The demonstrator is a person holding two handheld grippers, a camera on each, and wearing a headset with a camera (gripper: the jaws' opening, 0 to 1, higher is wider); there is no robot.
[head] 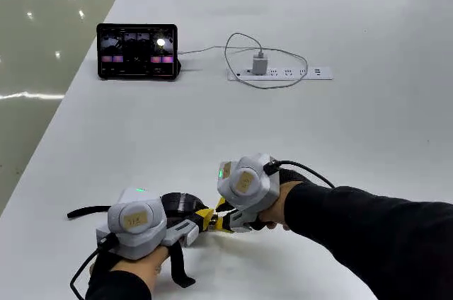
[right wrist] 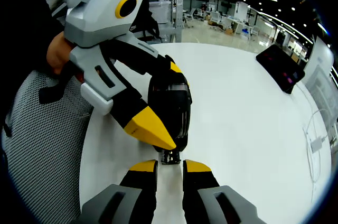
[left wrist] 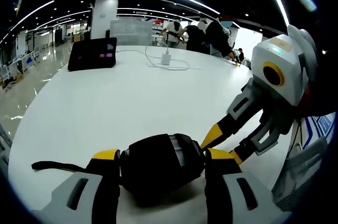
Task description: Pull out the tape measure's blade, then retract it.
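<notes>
The tape measure (left wrist: 161, 168), a black case, lies on the white worktop (head: 212, 130) close to its near edge and nearer the left edge than the right. A black strap (left wrist: 53, 167) trails from the case flat along the worktop toward the left edge.

The left gripper (left wrist: 163, 155) holds the case. Its yellow-tipped fingers (left wrist: 105, 156) are clamped on opposite sides of the case, which rests on the worktop.

The right gripper (right wrist: 170, 165) faces the left gripper from the other side of the case. Its fingers (right wrist: 143, 167) stand a narrow gap apart, and the metal end tab (right wrist: 170, 157) of the blade sits at the case mouth just at their tips. Whether the fingers pinch the tab cannot be told. No length of blade shows outside the case.

Farther back, near the left edge, a tablet (head: 136, 51) stands propped with its screen lit. Beside it, toward the middle of the worktop, lies a white power strip (head: 297, 73) with a white charger (head: 260, 66) plugged in. A white cable (head: 205, 49) runs from the charger, loops, and reaches the tablet.
</notes>
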